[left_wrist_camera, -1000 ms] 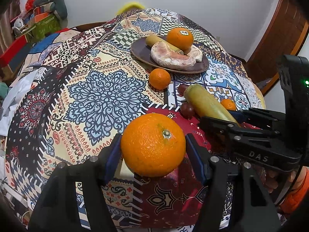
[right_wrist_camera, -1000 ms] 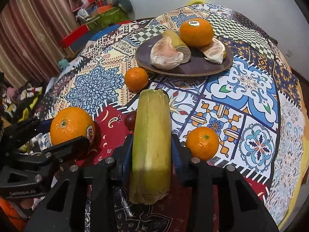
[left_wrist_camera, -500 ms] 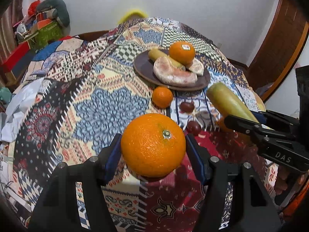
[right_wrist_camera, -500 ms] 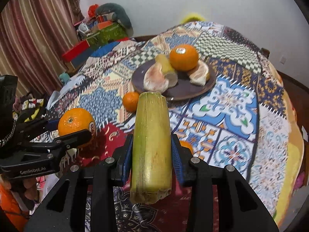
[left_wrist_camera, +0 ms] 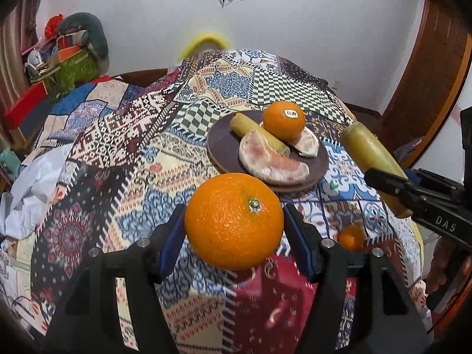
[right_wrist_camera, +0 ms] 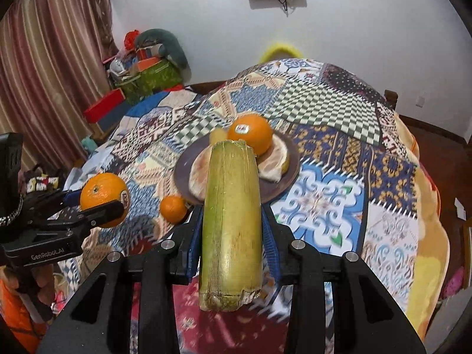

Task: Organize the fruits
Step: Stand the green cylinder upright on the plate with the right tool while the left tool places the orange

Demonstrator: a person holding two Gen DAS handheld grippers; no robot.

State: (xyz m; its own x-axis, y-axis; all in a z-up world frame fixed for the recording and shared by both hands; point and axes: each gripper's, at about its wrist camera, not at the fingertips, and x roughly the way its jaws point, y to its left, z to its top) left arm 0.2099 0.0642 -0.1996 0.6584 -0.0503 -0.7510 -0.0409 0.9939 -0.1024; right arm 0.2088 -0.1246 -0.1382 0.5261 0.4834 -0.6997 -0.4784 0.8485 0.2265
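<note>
While both pieces are held clear of the surface, the large orange (left_wrist_camera: pixel 234 220) is clamped in the left tool (left_wrist_camera: pixel 234 233) and the sugarcane piece (right_wrist_camera: pixel 231 224) is gripped lengthwise in the right tool (right_wrist_camera: pixel 231 244). The plate (left_wrist_camera: pixel 219 147) lies ahead, toward the surface's far edge, nearer the right tool, along the cane's long axis.

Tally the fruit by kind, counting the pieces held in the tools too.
Large oranges: 2
Small mandarins: 2
Cane pieces: 2
Peeled citrus segments: 2
Total: 8
</note>
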